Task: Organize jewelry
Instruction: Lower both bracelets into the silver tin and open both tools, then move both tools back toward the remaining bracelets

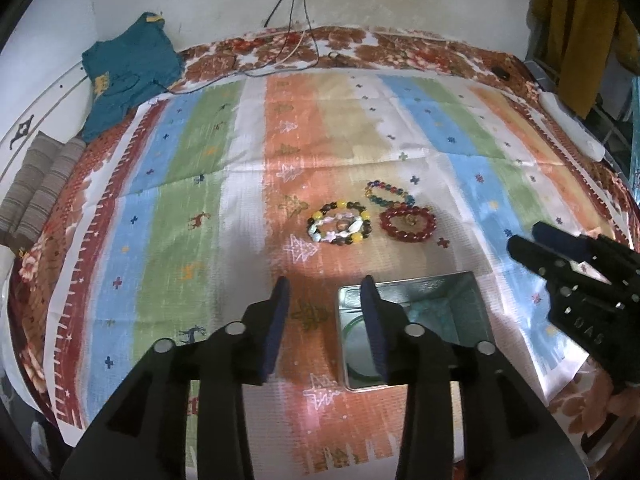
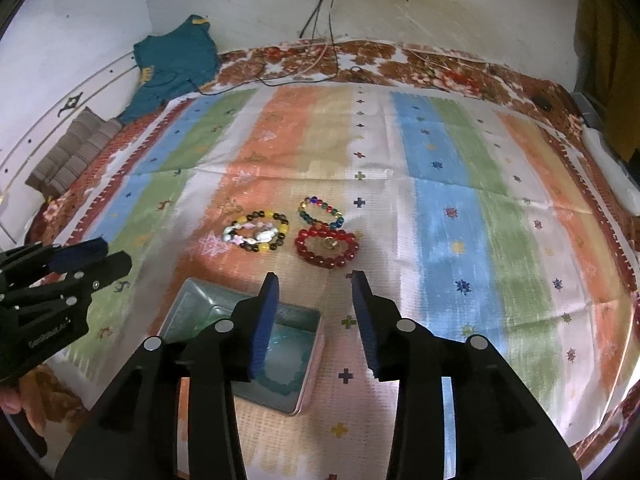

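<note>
Three bead bracelets lie on the striped cloth: a yellow-and-dark one (image 1: 339, 224) (image 2: 256, 232) with a pale bracelet inside it, a multicolour one (image 1: 388, 193) (image 2: 322, 210), and a red one (image 1: 408, 224) (image 2: 326, 248). Nearer the cameras stands an open metal tin (image 1: 404, 282) (image 2: 192, 292) with a green ring-shaped item (image 1: 352, 344) inside. My left gripper (image 1: 325, 280) (image 2: 114, 254) hovers open over the tin's left edge, with nothing between its pads. My right gripper (image 2: 315, 276) (image 1: 528, 236) is open too, just right of the tin and short of the red bracelet.
The striped cloth (image 1: 200, 168) covers a bed with a floral sheet. A teal garment (image 1: 128, 76) and a folded striped cloth (image 1: 36, 192) lie at the far left. Cables (image 1: 296, 20) hang down the back wall. A white bar-shaped object (image 1: 572, 128) lies at the right edge.
</note>
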{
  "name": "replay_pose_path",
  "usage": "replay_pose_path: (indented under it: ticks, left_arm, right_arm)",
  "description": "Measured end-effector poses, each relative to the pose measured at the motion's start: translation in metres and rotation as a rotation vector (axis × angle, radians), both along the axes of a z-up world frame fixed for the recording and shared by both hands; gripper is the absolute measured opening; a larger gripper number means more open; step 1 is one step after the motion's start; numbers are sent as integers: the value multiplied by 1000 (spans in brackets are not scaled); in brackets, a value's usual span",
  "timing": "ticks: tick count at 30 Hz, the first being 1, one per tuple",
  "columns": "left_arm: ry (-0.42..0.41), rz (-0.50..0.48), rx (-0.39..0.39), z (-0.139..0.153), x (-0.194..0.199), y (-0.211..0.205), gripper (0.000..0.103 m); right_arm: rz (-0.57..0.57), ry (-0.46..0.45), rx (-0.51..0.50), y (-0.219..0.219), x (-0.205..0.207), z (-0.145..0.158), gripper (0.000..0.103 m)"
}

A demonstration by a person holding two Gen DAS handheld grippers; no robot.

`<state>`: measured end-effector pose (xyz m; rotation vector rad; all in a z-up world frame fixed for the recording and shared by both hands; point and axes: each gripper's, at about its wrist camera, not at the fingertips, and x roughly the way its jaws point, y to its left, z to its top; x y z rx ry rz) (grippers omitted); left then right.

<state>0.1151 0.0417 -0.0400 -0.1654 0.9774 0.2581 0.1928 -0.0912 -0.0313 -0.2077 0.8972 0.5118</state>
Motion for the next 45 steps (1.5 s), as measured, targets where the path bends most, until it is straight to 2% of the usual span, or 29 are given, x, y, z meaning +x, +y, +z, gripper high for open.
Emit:
replay_pose_path:
  ticks: [5, 10, 18, 24, 27, 34, 41, 43, 45]
  left_arm:
    - [40, 31, -17, -12, 9, 13, 41]
    - [44, 43, -17, -16, 20, 18, 43]
    - [70, 48, 25, -23, 38, 22, 49]
    - [95, 37, 29, -29, 51, 26, 55]
    - [106, 48, 27, -34, 58, 31, 55]
    - [127, 67, -12, -44, 73, 42, 56]
    - [161, 52, -5, -57, 89, 43, 56]
    - [172, 55, -21, -61, 93, 45, 56]
    - [173, 64, -76, -63, 96, 49, 56]
  right_arm:
    - [-14, 7, -17, 5, 15, -4, 47]
    - [-22, 26, -26, 10, 25, -10, 55]
    - [-41, 32, -34, 16, 46, -13, 66]
    - [-23, 71, -30, 26, 63, -18, 70]
    - [-19, 47, -63, 32, 67, -20, 72]
    - [-18, 78, -87, 39, 86, -33, 74]
    - [-27, 99, -102, 42, 101, -42, 75]
    - [-31, 100, -102, 43, 105, -44, 75]
    - [-32, 104, -108, 46, 109, -47, 75]
